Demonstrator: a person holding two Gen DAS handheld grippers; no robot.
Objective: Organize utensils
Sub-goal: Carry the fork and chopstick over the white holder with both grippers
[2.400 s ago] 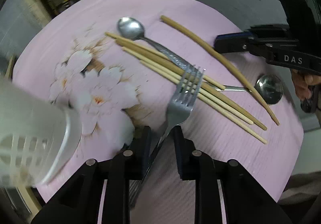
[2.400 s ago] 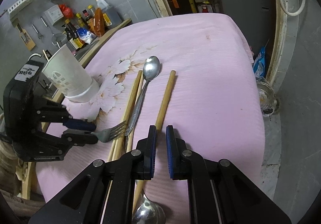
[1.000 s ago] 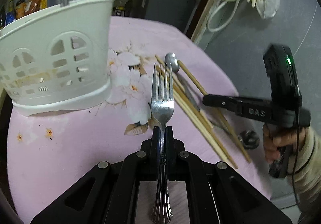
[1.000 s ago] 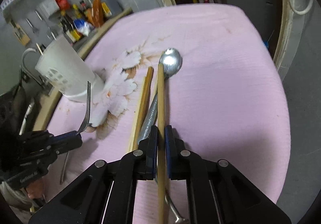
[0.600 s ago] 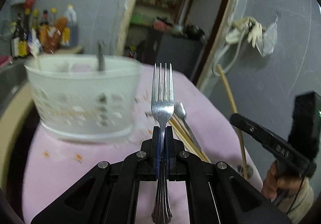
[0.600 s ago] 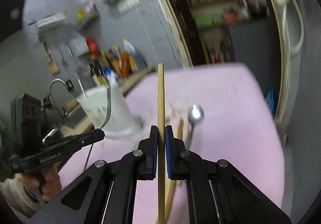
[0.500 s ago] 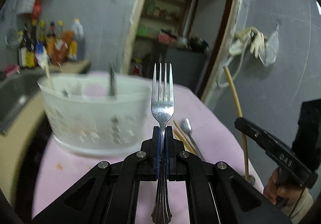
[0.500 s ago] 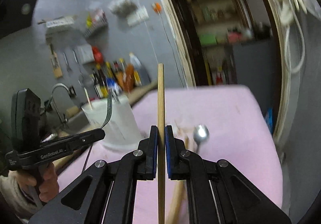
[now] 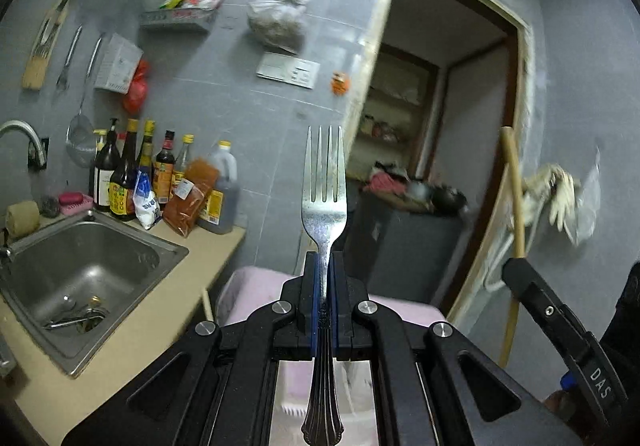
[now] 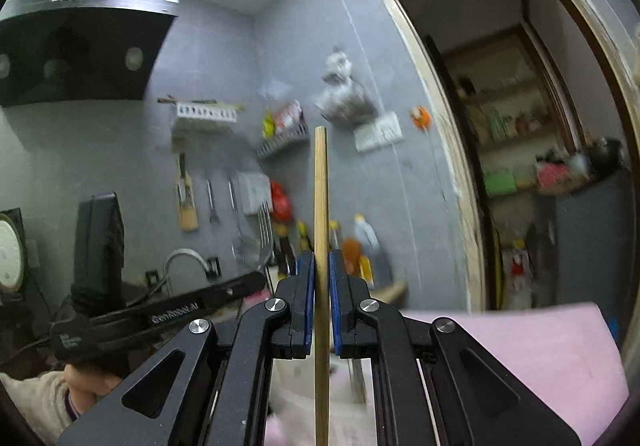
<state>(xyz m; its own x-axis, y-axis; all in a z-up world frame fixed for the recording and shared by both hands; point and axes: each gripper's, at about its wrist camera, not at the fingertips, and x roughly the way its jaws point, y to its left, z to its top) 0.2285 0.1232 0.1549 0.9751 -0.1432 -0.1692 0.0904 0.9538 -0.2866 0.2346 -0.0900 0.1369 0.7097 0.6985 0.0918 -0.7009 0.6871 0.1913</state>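
Observation:
My left gripper (image 9: 324, 266) is shut on a silver fork (image 9: 323, 190), held upright with tines up and the handle hanging below the jaws. My right gripper (image 10: 320, 266) grips a wooden chopstick (image 10: 320, 206), also upright. The right gripper with its chopstick (image 9: 514, 202) shows at the right of the left wrist view. The left gripper (image 10: 256, 280) and the fork's tines (image 10: 264, 224) show at the left of the right wrist view. A white holder (image 9: 352, 378) is only partly seen below the left gripper, mostly hidden.
A pink cloth covers the table (image 10: 520, 350) below. A steel sink (image 9: 80, 270) with a tap sits to the left, with sauce bottles (image 9: 160, 178) behind it on the counter. A doorway (image 9: 432, 150) opens at the back right.
Both grippers have tilted up with the fork and chopstick held. The views now face the wall, and the white holder has dropped almost out of view below the left gripper.

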